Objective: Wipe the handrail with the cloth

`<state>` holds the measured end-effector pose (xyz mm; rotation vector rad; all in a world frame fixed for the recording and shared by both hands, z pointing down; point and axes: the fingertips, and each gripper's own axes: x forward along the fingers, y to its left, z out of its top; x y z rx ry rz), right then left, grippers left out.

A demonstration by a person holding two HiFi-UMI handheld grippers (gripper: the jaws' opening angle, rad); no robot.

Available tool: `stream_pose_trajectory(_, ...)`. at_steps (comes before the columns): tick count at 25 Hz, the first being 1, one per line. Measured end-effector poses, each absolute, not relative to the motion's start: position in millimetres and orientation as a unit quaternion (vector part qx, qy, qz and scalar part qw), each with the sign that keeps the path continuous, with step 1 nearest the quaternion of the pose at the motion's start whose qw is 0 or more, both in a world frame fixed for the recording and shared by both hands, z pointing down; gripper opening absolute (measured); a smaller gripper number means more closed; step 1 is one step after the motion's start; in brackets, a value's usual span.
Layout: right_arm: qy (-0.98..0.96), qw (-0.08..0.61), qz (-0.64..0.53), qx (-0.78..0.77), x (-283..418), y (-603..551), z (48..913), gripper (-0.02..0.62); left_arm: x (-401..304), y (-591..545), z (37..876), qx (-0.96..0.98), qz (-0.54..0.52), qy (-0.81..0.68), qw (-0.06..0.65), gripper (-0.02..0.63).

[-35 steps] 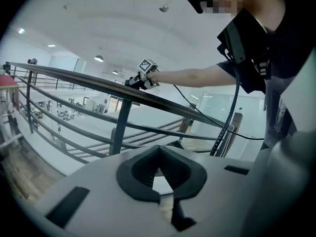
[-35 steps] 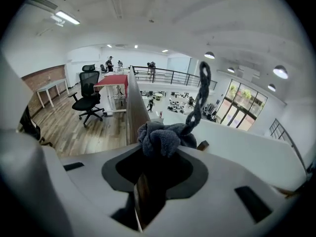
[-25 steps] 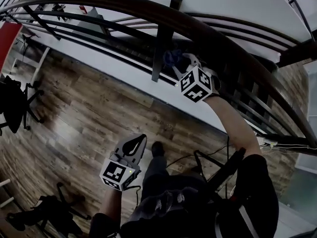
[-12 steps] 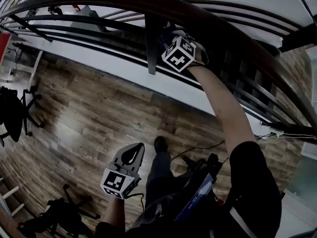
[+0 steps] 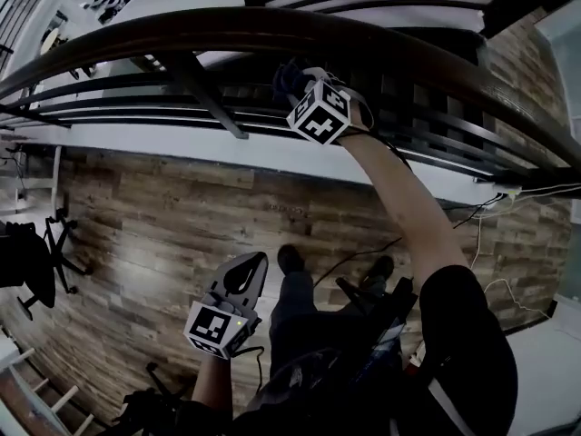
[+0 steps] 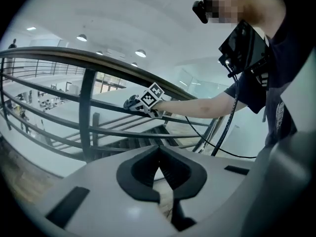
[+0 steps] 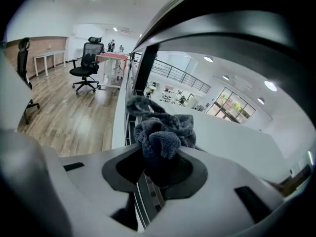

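Cloth raised to the handrail, one arm doing the work.

The right tongs (image 5: 292,87) are clenched on a bunched dark cloth (image 7: 160,132). The arm is stretched up so the cloth sits close under the curved dark handrail (image 5: 182,30), near a post (image 5: 204,98). I can't tell whether the cloth is actually touching the rail. The tongs seem to pinch the cloth low down, so the loose folds stand past the tips, probably to act as the wiping pad. The left tongs (image 5: 243,275) hang low by the person's waist, closed on nothing and well apart from the rail. They look parked out of the way, since this wipe likely needs only one arm.
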<state>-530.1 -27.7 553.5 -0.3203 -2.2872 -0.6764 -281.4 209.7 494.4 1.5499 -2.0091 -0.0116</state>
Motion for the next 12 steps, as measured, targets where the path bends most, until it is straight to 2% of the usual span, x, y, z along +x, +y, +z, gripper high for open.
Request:
stream_pose_trajectory(6,-0.915,0.348,-0.19,-0.075,-390,-169,557,0.104,-180,88,491,0.624,0.04,-0.719,0.305,0.006)
stream_pose_trajectory(12,-0.926,0.335,-0.165,-0.047,-254,-305,556,0.104,-63,-43,474,0.643,0.07,-0.7,0.302,0.006)
